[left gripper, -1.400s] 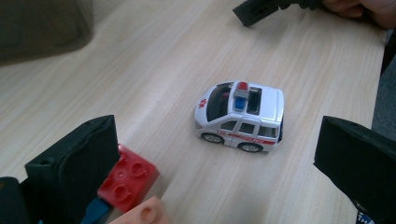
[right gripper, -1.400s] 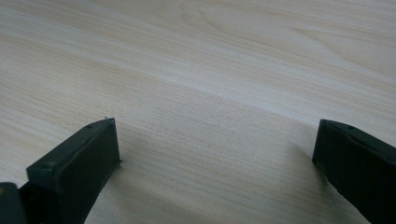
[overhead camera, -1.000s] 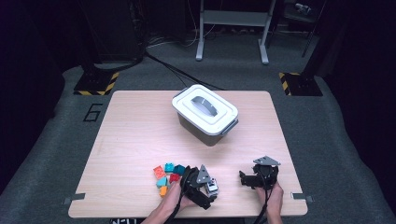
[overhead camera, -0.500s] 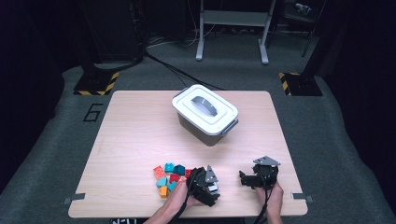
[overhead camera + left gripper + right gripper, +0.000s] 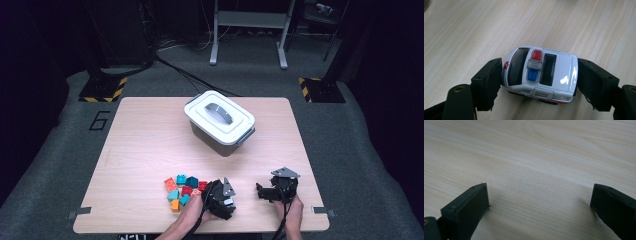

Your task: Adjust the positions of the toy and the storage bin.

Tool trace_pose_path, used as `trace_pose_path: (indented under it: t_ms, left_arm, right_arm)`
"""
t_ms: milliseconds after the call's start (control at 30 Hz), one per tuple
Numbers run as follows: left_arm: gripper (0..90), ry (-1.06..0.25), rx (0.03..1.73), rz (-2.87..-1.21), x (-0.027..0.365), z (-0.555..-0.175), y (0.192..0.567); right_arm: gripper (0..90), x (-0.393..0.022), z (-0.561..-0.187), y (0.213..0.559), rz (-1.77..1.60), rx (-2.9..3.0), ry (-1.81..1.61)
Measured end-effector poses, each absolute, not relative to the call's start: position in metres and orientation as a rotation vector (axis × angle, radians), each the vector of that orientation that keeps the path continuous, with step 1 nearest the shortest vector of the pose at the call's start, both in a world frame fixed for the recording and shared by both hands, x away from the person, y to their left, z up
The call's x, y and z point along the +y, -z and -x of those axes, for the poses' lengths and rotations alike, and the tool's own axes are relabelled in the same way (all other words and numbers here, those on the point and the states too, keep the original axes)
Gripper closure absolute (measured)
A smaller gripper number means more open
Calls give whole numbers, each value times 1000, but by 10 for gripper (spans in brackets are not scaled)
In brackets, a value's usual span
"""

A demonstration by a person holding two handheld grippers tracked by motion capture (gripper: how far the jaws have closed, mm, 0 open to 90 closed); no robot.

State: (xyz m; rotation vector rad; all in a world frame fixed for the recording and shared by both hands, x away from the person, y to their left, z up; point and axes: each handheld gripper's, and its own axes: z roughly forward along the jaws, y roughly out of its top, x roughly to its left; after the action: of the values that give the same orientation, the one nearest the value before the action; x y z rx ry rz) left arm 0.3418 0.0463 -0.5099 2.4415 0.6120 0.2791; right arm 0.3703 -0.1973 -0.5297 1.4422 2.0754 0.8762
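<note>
1. Left gripper (image 5: 537,75): sitting at the near edge of the table (image 5: 145,150), about 6 o'clock. Its jaws have just been closing and are now pressing on both ends of a toy car (image 5: 540,72), one pad at the windscreen end, the other at the rear.
2. Toy car: white, with a red and blue light bar on the roof, lying on the wood between those jaws. In the high view the gripper (image 5: 220,199) is covering it.
3. Right gripper (image 5: 539,202): resting just beside the left one, toward 5 o'clock in the high view (image 5: 275,189). Its jaws are standing wide apart over bare wood, holding nothing.
4. Blocks (image 5: 182,189): a loose cluster in red, orange and teal, lying just at 9 o'clock of the left gripper.
5. Box (image 5: 220,122): white, with its lid on and a grey handle, standing beyond the middle of the table, toward 12 o'clock, well apart from both grippers.
6. Risks, as judged:
   - the car is smooth and rounded at the ends, so it may be slipping or swivelling out when lifted;
   - its wheels may be letting it roll if the grip loosens;
   - the left gripper may be knocking the blocks when swinging away;
   - the box is shut, so nothing can be going in until the lid comes off.
</note>
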Motion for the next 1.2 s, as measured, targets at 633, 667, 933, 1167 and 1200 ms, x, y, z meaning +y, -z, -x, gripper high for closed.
trace_pose_path:
  t_ms: [633,667,933,1167,1200]
  left_arm:
    - [358,-259,621,-2373,57,-349,491]
    - [358,-248,625,-2365,57,-349,494]
    - [194,-256,660,-2383,43,-354,506]
    - [244,-276,698,-2398,38,-356,512]
    - [245,-266,711,-2390,38,-356,513]
  right_arm:
    - [11,-197,-370,530,-1454,2071,-873]
    - [11,-197,-370,530,-1454,2071,-873]
    - [11,-197,-370,530,-1448,2073,-875]
    - [12,-197,-370,530,-1455,2071,-874]
    - [11,-197,-370,530,-1455,2071,-874]
